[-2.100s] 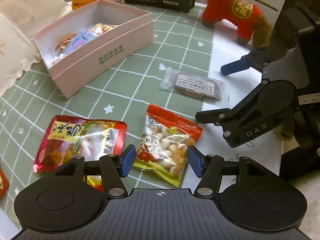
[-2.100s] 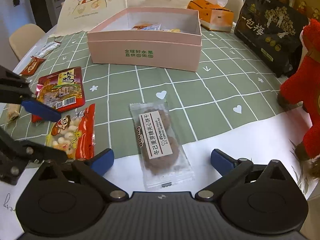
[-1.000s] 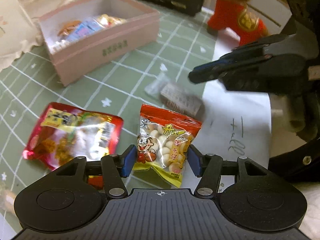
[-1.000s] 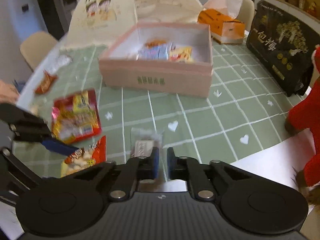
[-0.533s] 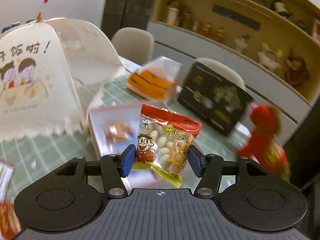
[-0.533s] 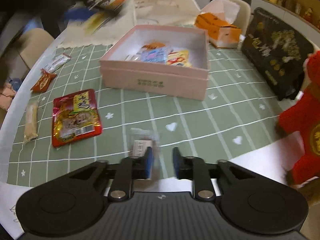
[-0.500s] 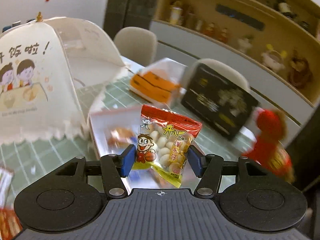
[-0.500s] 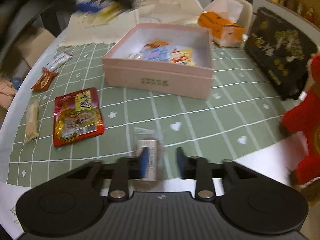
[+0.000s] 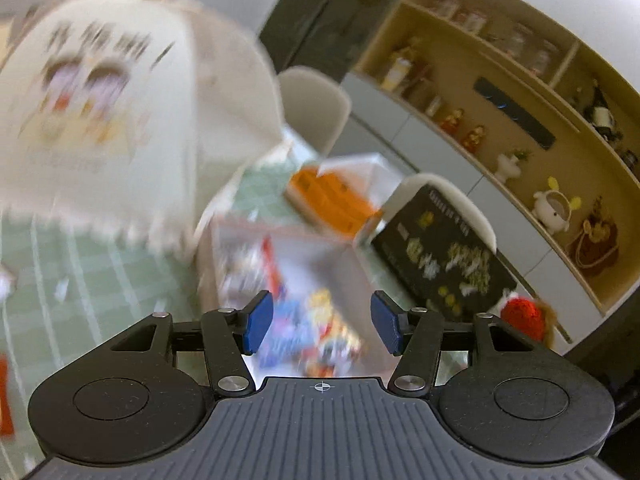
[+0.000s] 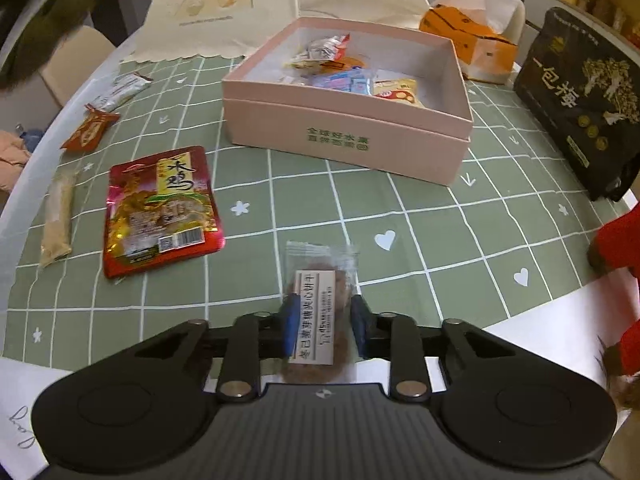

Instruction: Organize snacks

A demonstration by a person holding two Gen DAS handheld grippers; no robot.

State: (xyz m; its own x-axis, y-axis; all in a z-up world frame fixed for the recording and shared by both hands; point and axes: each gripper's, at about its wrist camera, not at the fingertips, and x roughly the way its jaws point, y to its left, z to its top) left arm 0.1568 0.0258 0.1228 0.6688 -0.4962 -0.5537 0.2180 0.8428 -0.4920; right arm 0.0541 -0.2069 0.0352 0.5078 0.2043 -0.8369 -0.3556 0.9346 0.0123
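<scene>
The pink box [image 10: 348, 136] stands open at the table's middle with several snacks inside; a red-topped ball-snack bag [image 10: 320, 50] lies at its back. My left gripper [image 9: 322, 324] hovers above the box [image 9: 208, 256], which is blurred, and stands open with nothing between its fingers. My right gripper [image 10: 324, 324] is near the table's front edge, its jaws closing on a clear packet of brown cookies [image 10: 316, 280] with a white label; the pads press its two long sides. A red chicken-snack packet [image 10: 160, 208] lies flat to the left.
A tan bar [image 10: 58, 216], a small orange packet [image 10: 90, 132] and a silvery packet [image 10: 120, 90] lie along the left edge. A black bag [image 10: 580, 100], an orange tissue box [image 10: 468, 44], a red plush toy [image 10: 620, 244] and a white food cover [image 10: 216, 4] surround the box.
My left gripper carried the ball-snack bag up from the table to over the box and let it go; its jaws are now bare. My right gripper rose with the cookie packet.
</scene>
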